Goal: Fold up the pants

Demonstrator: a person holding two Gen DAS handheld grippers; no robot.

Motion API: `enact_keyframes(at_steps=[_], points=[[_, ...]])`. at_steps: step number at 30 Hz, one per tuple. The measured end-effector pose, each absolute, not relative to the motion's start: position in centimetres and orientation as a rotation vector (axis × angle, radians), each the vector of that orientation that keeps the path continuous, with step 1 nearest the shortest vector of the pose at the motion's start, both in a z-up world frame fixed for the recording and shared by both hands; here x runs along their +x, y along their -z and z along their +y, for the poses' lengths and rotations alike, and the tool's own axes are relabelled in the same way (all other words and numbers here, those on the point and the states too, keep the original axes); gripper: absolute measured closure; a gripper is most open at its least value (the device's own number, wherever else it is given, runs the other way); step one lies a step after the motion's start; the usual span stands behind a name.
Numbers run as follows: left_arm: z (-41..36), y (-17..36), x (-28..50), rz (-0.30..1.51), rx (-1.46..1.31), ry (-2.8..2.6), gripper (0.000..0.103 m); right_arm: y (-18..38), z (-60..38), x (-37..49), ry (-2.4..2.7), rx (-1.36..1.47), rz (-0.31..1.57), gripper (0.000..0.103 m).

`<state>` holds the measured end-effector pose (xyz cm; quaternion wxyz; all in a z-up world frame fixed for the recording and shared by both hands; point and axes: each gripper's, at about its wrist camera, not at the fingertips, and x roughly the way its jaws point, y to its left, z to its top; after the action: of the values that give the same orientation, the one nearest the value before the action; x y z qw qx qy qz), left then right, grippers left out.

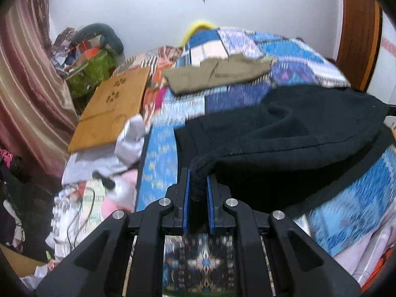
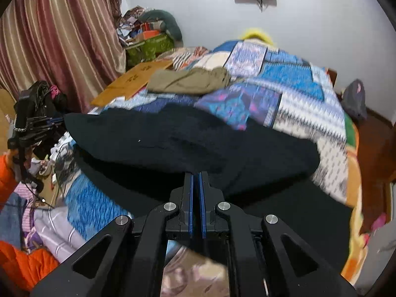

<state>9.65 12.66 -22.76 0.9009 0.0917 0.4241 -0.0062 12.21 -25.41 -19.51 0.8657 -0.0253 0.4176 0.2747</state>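
Observation:
Black pants (image 1: 284, 133) hang lifted above the bed, stretched between both grippers. My left gripper (image 1: 198, 175) is shut on a bunched hem or edge of the pants, cloth pinched between its blue pads. In the right wrist view the black pants (image 2: 188, 141) spread across the middle, and my right gripper (image 2: 196, 173) is shut on their near edge. The left gripper (image 2: 32, 126) also shows at the far left of that view, holding the other end.
A patchwork blue quilt (image 1: 247, 39) covers the bed. Folded olive pants (image 1: 217, 73) lie farther back on it. A wooden board (image 1: 111, 109) and loose clothes sit on the left side. Curtains (image 2: 59, 37) hang at left, clutter pile (image 2: 148, 34) in the corner.

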Motion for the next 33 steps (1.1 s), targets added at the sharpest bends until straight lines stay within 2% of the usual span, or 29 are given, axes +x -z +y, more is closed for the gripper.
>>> enact_keyframes(at_steps=[7,13,15,18,20,22,29,30,31,32,33], points=[[13.7,27.6,8.0,0.963,0.173,-0.024,0.091,22.3,-25.2,10.7,-0.562,-0.006,0.933,0.099],[14.1,29.3,7.5,0.987,0.110,-0.016,0.091,22.6,-25.2,10.0,-0.552,0.036,0.935,0.097],[14.4,29.2,7.3,0.997,0.087,-0.011,0.086,22.4,-25.5,10.0,-0.550,0.048,0.946,0.096],[15.2,29.2,7.0,1.036,0.051,-0.022,0.085,22.0,-25.9,9.7,-0.546,0.047,0.958,0.091],[15.9,28.9,6.7,1.044,0.043,-0.043,0.085,21.5,-26.5,9.4,-0.523,0.034,0.959,0.081],[16.5,28.1,6.6,1.035,0.026,-0.062,0.085,21.0,-27.2,9.1,-0.495,0.027,0.944,0.076],[16.9,23.5,9.1,0.959,-0.040,-0.096,0.085,18.2,-29.6,10.8,-0.428,0.057,0.892,0.076],[16.3,22.7,10.0,0.949,-0.031,-0.098,0.082,17.9,-29.5,11.2,-0.421,0.053,0.882,0.074],[15.9,22.2,10.8,0.943,-0.025,-0.097,0.079,17.4,-29.4,11.8,-0.407,0.045,0.868,0.069],[15.5,21.7,11.4,0.935,-0.021,-0.092,0.070,17.0,-29.3,12.4,-0.398,0.039,0.853,0.062],[14.9,21.2,12.2,0.925,-0.018,-0.083,0.060,16.8,-29.3,12.9,-0.395,0.034,0.842,0.060]])
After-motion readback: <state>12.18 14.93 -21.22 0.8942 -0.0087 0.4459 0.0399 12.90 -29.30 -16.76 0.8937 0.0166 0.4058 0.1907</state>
